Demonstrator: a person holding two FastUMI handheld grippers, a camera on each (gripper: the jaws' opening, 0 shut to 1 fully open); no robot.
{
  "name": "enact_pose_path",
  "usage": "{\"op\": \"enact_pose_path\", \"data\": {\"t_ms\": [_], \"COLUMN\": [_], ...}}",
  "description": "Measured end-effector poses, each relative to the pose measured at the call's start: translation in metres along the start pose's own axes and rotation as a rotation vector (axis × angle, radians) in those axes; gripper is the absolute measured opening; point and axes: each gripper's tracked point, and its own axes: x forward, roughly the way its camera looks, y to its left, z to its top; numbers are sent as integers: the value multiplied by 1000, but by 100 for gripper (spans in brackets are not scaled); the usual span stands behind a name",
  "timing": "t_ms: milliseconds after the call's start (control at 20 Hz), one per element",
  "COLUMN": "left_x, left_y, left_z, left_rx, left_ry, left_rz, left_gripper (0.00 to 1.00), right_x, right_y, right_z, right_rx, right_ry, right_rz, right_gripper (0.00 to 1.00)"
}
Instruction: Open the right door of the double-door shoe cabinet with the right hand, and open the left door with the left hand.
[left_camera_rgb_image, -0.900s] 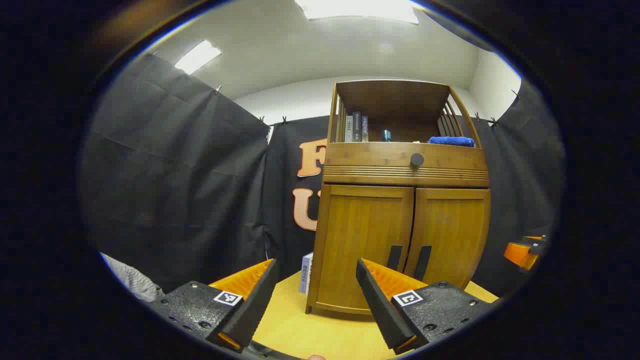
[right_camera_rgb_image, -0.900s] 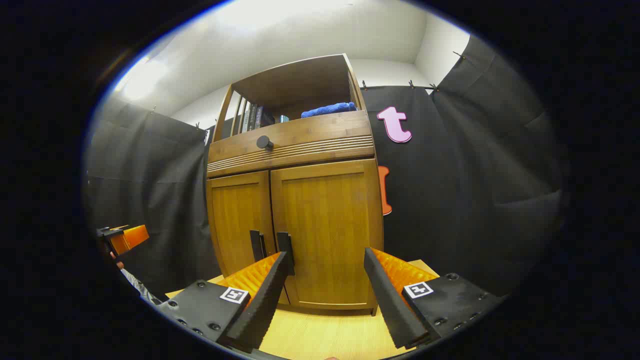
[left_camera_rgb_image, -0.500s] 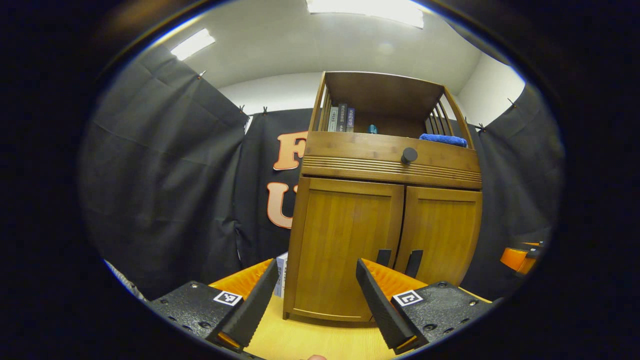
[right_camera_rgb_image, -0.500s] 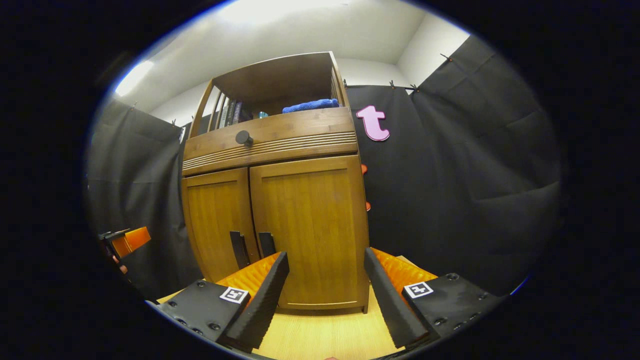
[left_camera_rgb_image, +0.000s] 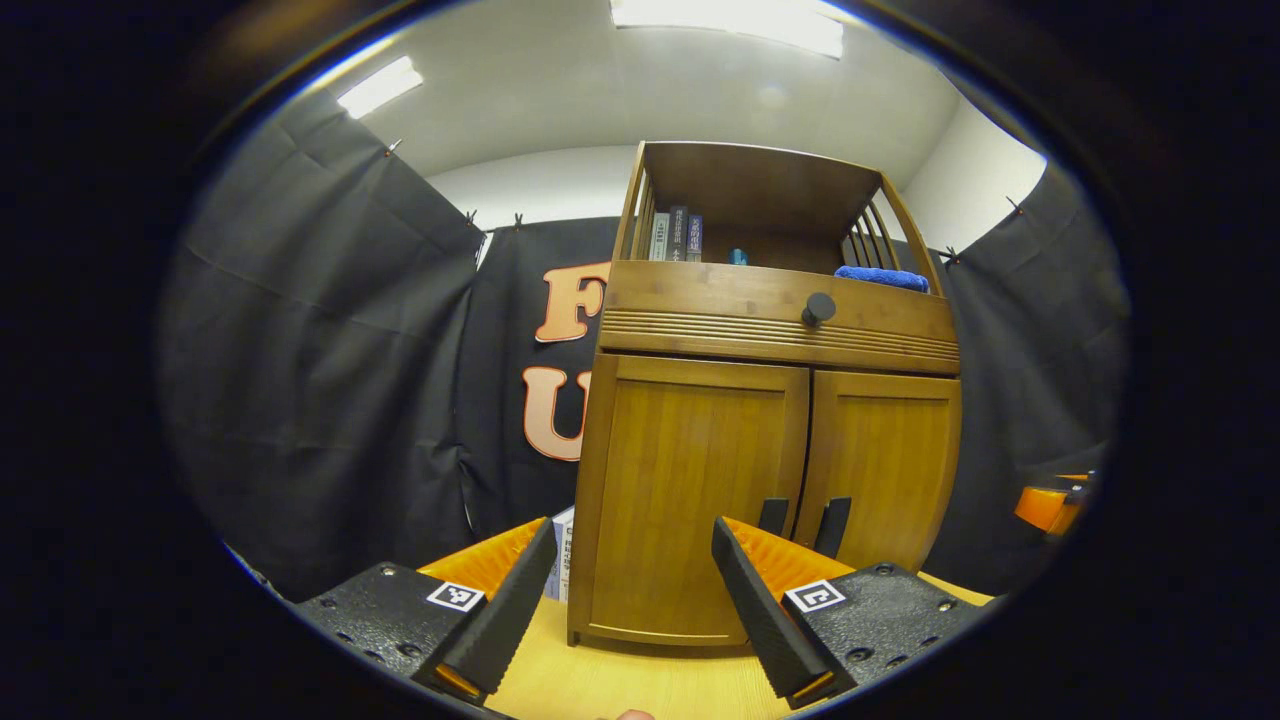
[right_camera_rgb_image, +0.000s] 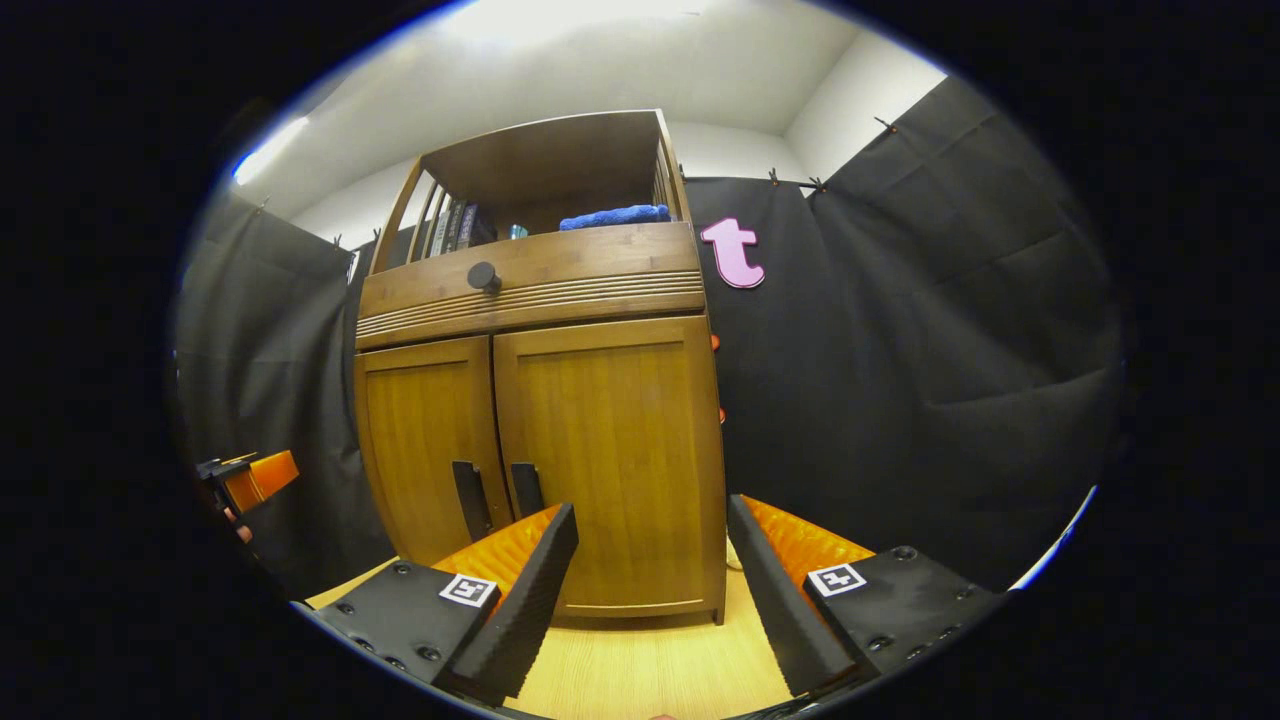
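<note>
Books (left_camera_rgb_image: 676, 236) and towel (left_camera_rgb_image: 882, 278) sit atop the cabinet (left_camera_rgb_image: 770, 440), above its drawer (left_camera_rgb_image: 776, 317).

Left gripper (left_camera_rgb_image: 635, 610) at bottom centre of left gripper view, fingers spread wide, nothing between them. Right gripper (right_camera_rgb_image: 650, 600) at bottom centre of right gripper view, likewise wide apart, empty, also at right edge of left gripper view.

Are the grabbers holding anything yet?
No. The left hand-held gripper and right hand-held gripper are both open, apart from the cabinet.

The wooden shoe cabinet (left_camera_rgb_image: 770, 440) stands upright, left door (left_camera_rgb_image: 690, 490) and right door (right_camera_rgb_image: 610, 460) closed.
</note>
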Motion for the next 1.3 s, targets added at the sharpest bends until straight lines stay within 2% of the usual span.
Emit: {"op": "enact_pose_path", "data": {"t_ms": [50,150,200,250,300,350,450,500,550,600,650,800,850,900,1200,1300], "left_x": [-1,-3,-3,-4,-5,-4,-3,-3,-2,-2,-3,-4,-6,-6,-8,-10], "left_y": [1,3,4,5,8,11,14,15,15,15,17,25,28,30,45,50], "left_z": [0,3,5,5,7,7,9,10,9,9,9,13,12,12,13,13], "left_rx": [0,-2,1,6,11,12,6,4,1,-3,-4,15,21,22,31,39], "left_ry": [1,-5,-10,-13,-15,-19,-23,-22,-21,-19,-19,-25,-26,-24,-18,-23], "left_rz": [7,15,18,22,27,30,32,33,31,29,31,52,59,64,108,122], "left_gripper": [94,94,98,94,94,94,98,94,98,98,94,98,91,94,94,98], "right_x": [0,-1,-1,0,1,4,11,17,24,31,39,71,84,94,160,177], "right_y": [3,7,9,10,12,14,19,23,27,31,37,56,64,72,117,125], "right_z": [-1,0,1,2,3,3,5,5,3,0,0,0,1,0,-26,-39], "right_rx": [-3,-8,-10,-11,-13,-15,-15,-13,-7,0,7,-7,-14,-22,-59,-66], "right_ry": [2,1,-2,-5,-7,-9,-15,-15,-5,10,15,3,-3,-8,31,51], "right_rz": [6,13,15,17,19,22,33,41,48,57,71,102,114,126,166,172], "right_gripper": [98,89,89,89,98,89,89,89,98,98,98,92,89,89,89,89]}}
